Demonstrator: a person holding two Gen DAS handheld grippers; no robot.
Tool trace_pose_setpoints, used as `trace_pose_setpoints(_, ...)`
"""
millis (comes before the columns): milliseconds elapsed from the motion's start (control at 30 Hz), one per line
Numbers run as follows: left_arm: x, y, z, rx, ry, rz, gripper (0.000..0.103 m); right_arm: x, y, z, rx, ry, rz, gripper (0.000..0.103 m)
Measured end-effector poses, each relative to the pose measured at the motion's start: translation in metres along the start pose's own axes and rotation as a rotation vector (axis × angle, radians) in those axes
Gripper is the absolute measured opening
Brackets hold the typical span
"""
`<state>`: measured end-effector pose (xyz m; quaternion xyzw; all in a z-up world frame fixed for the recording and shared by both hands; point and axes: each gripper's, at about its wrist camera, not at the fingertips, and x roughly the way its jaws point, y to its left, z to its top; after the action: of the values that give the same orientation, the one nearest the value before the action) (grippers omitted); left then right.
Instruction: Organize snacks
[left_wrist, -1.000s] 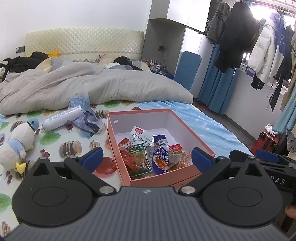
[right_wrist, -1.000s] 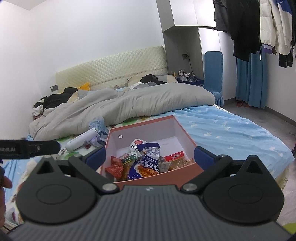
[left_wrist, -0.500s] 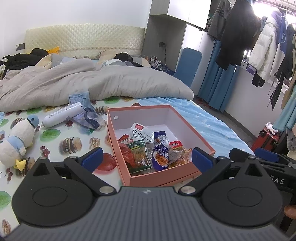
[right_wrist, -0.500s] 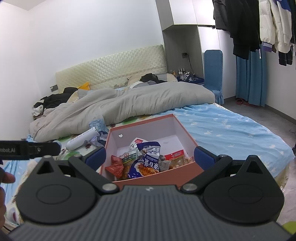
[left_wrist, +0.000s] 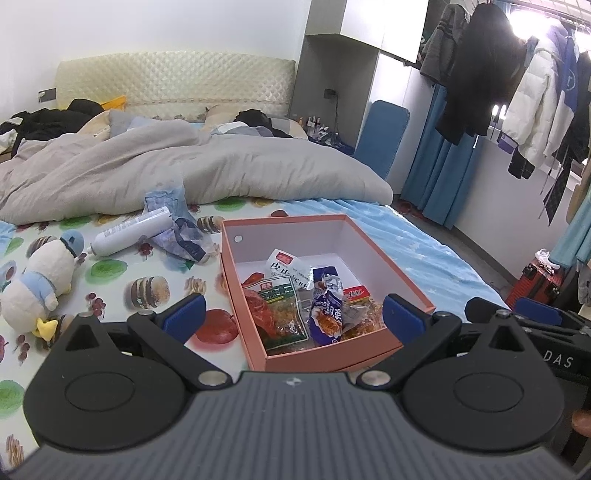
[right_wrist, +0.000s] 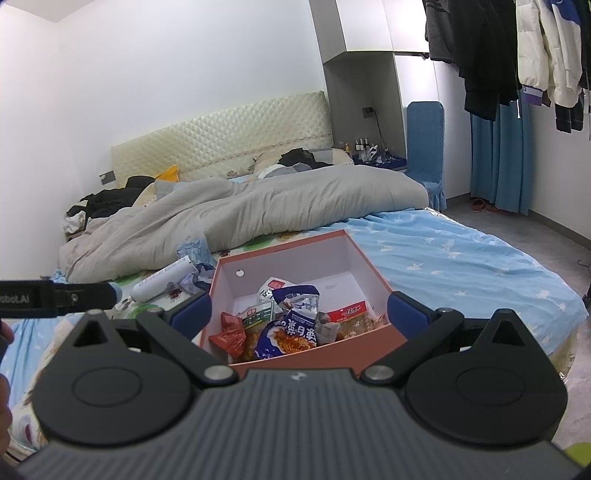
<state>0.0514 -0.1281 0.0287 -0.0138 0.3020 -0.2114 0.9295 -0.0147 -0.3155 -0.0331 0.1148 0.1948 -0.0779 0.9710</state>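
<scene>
snacks sit in a heap inside the orange box (left_wrist: 373, 347), which lies open on the bed (left_wrist: 424, 251) w/ white inner walls showing. contents: green packet (left_wrist: 282, 314) at the left of the pile, red wrapper (left_wrist: 258, 308) partly under it, blue noodle-print bag (left_wrist: 327, 312) in the middle, clear pack w/ red label (left_wrist: 356, 299) to the right, white packet (left_wrist: 286, 266) behind them toward the back wall.

left gripper (left_wrist: 291, 314) hangs in front of the box's near edge, fingers wide apart, nothing between the blue pads (left_wrist: 184, 317). right gripper (right_wrist: 299, 314) does the same from the other side, fingers spread wide, empty; its view shows the same box (right_wrist: 314, 360) and the blue bag (right_wrist: 291, 332) near the front. both are clear of the box, not touching it.

on the printed sheet left of the box: white tube (left_wrist: 129, 232) lying flat, crumpled blue wrapper (left_wrist: 177, 232) touching it, plush duck (left_wrist: 40, 284) well apart nearer the edge. grey duvet (left_wrist: 184, 173) bunched behind. coats (left_wrist: 517, 92) hang on a rail at right, blue chair (left_wrist: 384, 136) by the wall.
</scene>
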Motion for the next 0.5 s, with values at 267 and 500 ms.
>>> trace_pose_setpoints(267, -0.0029, -0.0044, 0.002, 0.021, -0.009, 0.003, 0.103, 0.0004, 0.0, 0.0014, 0.003, 0.001, 0.0, 0.103)
trace_pose_setpoints(500, -0.0044, -0.0043, 0.0056, 0.023, -0.017, 0.0, 0.103, -0.001, 0.0028, -0.0013, 0.006, -0.002, -0.006, 0.103)
